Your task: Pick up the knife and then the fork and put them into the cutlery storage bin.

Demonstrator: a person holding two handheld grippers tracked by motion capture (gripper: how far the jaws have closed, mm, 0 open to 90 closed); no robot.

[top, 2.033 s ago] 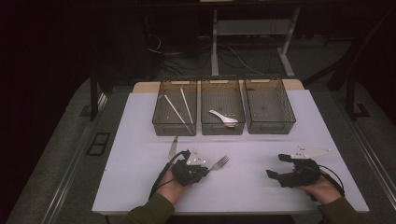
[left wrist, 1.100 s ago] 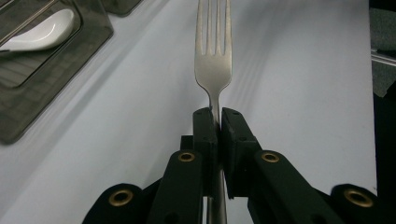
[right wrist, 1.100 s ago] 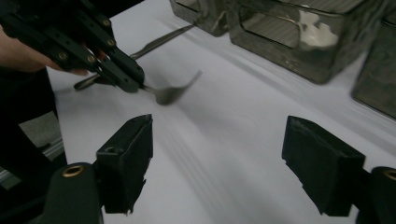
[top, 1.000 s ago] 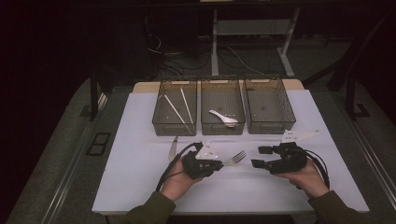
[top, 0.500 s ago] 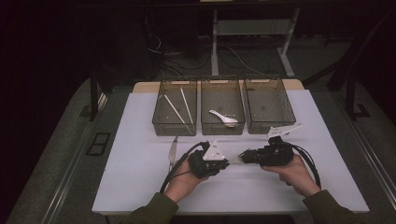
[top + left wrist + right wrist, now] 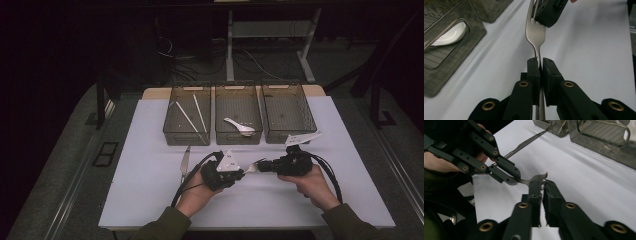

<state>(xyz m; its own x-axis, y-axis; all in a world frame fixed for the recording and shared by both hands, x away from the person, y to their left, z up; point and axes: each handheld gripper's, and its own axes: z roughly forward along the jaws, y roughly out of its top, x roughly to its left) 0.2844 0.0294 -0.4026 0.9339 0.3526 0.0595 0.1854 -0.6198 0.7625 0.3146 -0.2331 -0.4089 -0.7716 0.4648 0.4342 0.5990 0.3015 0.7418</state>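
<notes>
A metal fork (image 6: 253,167) is held off the white table between my two grippers. My left gripper (image 6: 241,173) is shut on the fork's neck (image 6: 537,51), handle toward me; the fork's head (image 6: 534,32) points away. My right gripper (image 6: 264,165) reaches in from the right, and its jaws have just been closing on the tines (image 6: 539,178). In the left gripper view my left gripper (image 6: 540,63) pinches the fork while the right gripper (image 6: 548,13) grips its tip. In the right gripper view my right gripper (image 6: 543,184) meets the left gripper (image 6: 512,178) at the fork.
Three dark wire bins stand in a row at the back: the left bin (image 6: 175,136) holds two chopsticks (image 6: 189,118), the middle bin (image 6: 218,136) a white spoon (image 6: 239,126), and the right bin (image 6: 310,120) shows nothing inside. A knife (image 6: 185,161) lies on the white table (image 6: 145,175).
My right gripper has moved left across the table to the left gripper and shut on the fork's tines. The left gripper has kept hold of the fork.
</notes>
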